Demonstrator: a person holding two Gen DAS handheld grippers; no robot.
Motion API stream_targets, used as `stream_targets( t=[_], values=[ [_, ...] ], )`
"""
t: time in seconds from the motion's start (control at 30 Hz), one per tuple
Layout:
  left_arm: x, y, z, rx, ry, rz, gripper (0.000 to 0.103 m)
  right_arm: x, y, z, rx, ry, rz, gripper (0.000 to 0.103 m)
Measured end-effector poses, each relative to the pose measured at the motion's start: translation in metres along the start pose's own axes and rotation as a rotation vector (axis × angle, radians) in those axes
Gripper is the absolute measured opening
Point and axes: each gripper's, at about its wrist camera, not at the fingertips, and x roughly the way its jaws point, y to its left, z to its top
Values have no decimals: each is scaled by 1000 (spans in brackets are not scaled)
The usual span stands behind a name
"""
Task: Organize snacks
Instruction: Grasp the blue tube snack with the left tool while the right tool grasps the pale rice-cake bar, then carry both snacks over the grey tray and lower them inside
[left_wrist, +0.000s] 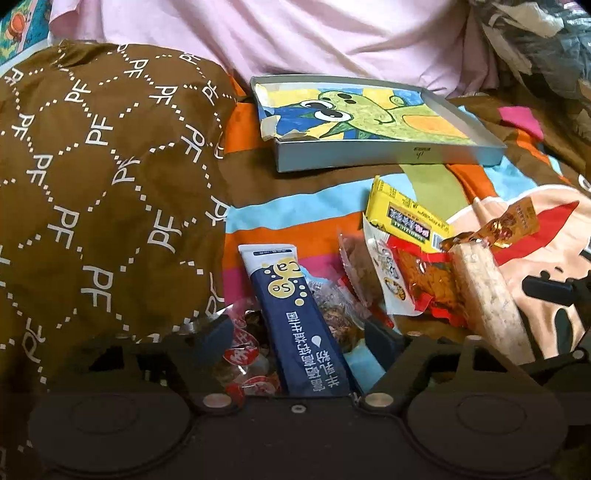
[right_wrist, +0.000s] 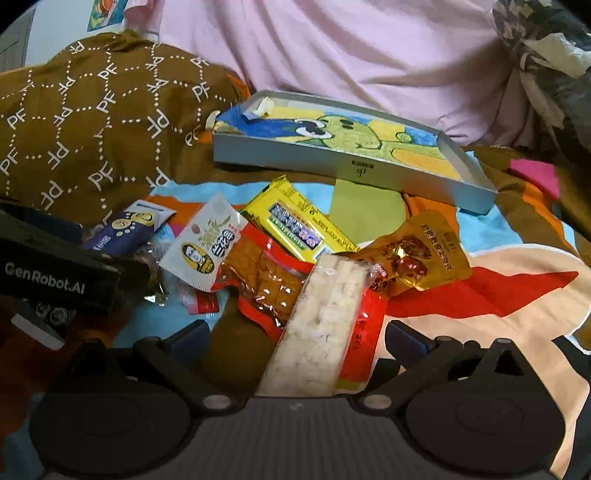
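1. Ahead of both claws, a shallow grey tray (left_wrist: 388, 157) lined with a green cartoon drawing lies flat on the colourful bedsheet (left_wrist: 295, 206), well beyond the snack pile. Behind it rises a pink cloth (left_wrist: 295, 37).
2. To the left of the left claw bulges a brown pillow (left_wrist: 103, 177) printed with "PF" letters, pressing close to the snack pile's left edge.
3. The snacks lie heaped between the claws and the tray: a yellow packet (right_wrist: 299, 225) farthest forward, a white packet with a face (right_wrist: 203, 247) to its left, a red-edged packet of brown tofu (right_wrist: 262, 280) under them, and a gold packet (right_wrist: 417, 254) to the right.
4. Left gripper (left_wrist: 299, 332): its fingers stand apart, straddling a navy-and-white sachet (left_wrist: 295, 317) that runs lengthwise between them; small clear-wrapped sweets (left_wrist: 243, 365) lie beside the left finger. Whether the pads touch the sachet cannot be told.
5. Right gripper (right_wrist: 295, 339): fingers spread wide on either side of a pale puffed-rice bar (right_wrist: 317, 325), which lies tilted across the red packet; neither finger visibly touches it.
6. The left gripper's black body appears at the left of the right wrist view, just beside the pile.
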Motion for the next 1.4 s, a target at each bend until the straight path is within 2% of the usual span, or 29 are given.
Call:
stream_targets(
  t=[0.2,0.37,0.57,0.73,0.87,1.13,1.4],
  values=[
    [1,-6,-2,34,8,6,54,2,1,2,-12,6,9,102],
    [0,-7,-3,46,7,5,51,4,1,1,3,23,12,88],
    [0,-2,-3,5,9,-34,37,1,-4,2,50,6,30,73],
    [-1,-3,-5,-12,2,-35,35,1,-5,2,61,8,22,70],
    [-3,-6,-5,-9,-1,-14,35,3,-9,1,86,22,15,63],
    [-5,-4,-5,-40,-5,-17,33,7,-13,-2,121,81,70,62],
    [-9,-2,-8,-101,-24,-40,31,1,-10,-3,98,65,87,46]
  ],
)
